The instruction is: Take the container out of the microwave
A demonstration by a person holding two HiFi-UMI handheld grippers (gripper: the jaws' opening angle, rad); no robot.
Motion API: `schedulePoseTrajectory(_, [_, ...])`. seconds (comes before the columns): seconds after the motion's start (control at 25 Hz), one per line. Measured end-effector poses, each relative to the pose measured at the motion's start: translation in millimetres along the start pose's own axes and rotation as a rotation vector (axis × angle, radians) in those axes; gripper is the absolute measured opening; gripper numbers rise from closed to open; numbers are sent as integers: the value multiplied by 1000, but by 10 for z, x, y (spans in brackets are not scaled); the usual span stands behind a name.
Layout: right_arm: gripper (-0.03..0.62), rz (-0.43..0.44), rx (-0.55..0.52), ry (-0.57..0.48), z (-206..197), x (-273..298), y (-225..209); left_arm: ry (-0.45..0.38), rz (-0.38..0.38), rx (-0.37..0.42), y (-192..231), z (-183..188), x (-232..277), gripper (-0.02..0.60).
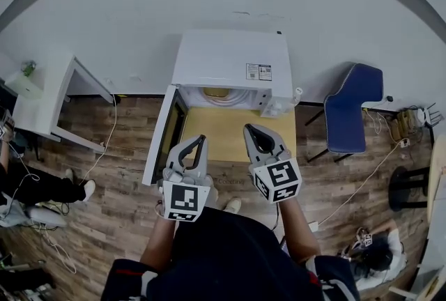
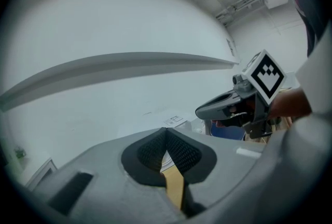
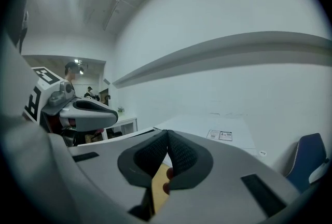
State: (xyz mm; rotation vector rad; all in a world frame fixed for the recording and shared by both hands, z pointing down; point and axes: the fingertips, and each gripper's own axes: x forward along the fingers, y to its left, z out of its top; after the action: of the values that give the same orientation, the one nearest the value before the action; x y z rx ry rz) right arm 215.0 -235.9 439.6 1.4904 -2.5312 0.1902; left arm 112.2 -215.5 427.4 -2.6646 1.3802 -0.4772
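Observation:
A white microwave stands at the back of a yellow table, its door swung open to the left. Inside the cavity I see a pale, yellowish container, partly hidden by the microwave's top. My left gripper and right gripper hover side by side above the table in front of the opening, both shut with nothing between the jaws. The left gripper view shows my left gripper shut and the right gripper beside it. In the right gripper view my right gripper is shut too.
A blue chair stands right of the table. A white desk is at the left, with cables trailing over the wooden floor. People sit at the far left and lower right. A white wall rises behind the microwave.

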Motion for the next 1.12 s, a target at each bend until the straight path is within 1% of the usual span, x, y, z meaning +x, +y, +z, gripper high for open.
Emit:
schedulePoseTrajectory(0.2, [6, 49, -3, 17, 38, 255, 14, 11, -31, -1, 92, -63, 245, 14])
schedulePoseTrajectory(0.36, [6, 64, -34, 69, -56, 530, -2, 23, -67, -25, 154, -149, 427, 14])
schedulePoseTrajectory(0.48, [7, 80, -42, 127, -214, 751, 11, 47, -87, -64, 213, -276, 537, 14])
schedulePoseTrajectory(0.64, [7, 98, -116, 220, -447, 980, 74, 72, -107, -99, 222, -437, 646, 14])
schedulePoseTrajectory(0.92, [8, 181, -219, 331, -806, 1332, 141, 124, -115, -116, 356, -654, 783, 14])
schedulePoseTrajectory(1.12, [8, 220, -284, 442, -1123, 1558, 75, 157, -115, -132, 467, -794, 855, 14])
